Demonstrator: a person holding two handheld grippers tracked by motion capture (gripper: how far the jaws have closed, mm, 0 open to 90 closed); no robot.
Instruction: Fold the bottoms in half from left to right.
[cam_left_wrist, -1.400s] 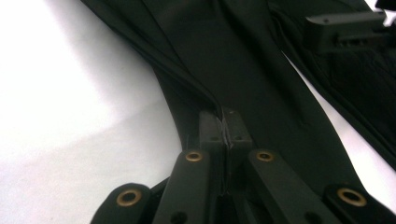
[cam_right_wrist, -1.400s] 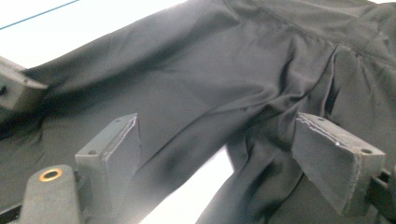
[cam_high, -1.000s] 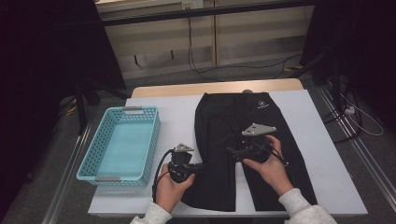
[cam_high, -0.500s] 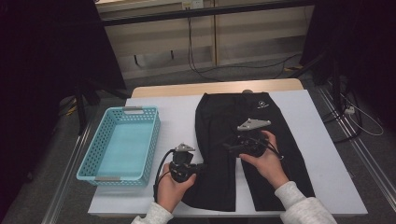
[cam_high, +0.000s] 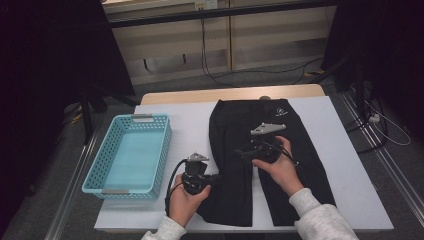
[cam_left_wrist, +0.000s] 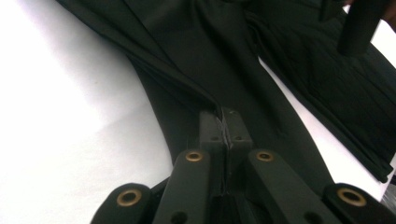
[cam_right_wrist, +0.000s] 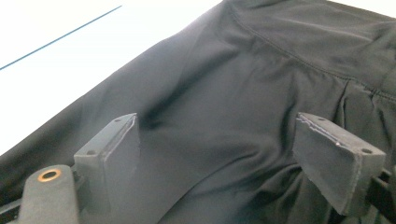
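White table (cam_high: 330, 190) sitting on grey floor, dark curtains around. Black trousers (cam_high: 280, 125) lying flat, waistband at 12 o'clock, legs at 6. Left gripper (cam_high: 216, 178) pinching the left leg's edge, jaws together on fabric. Right gripper (cam_high: 241, 153) hovering wide apart over the crotch. Turquoise basket (cam_high: 100, 175) sitting at 9 o'clock, well apart.

The basket (cam_high: 129, 152) sits left of the trousers (cam_high: 270, 150), both on the table (cam_high: 345, 170).

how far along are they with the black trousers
Early. The black trousers lie spread flat on the table, unfolded. The left gripper is shut on the edge of one leg; the right gripper hovers open over the cloth. The blue basket holds nothing, so any folding is ahead.
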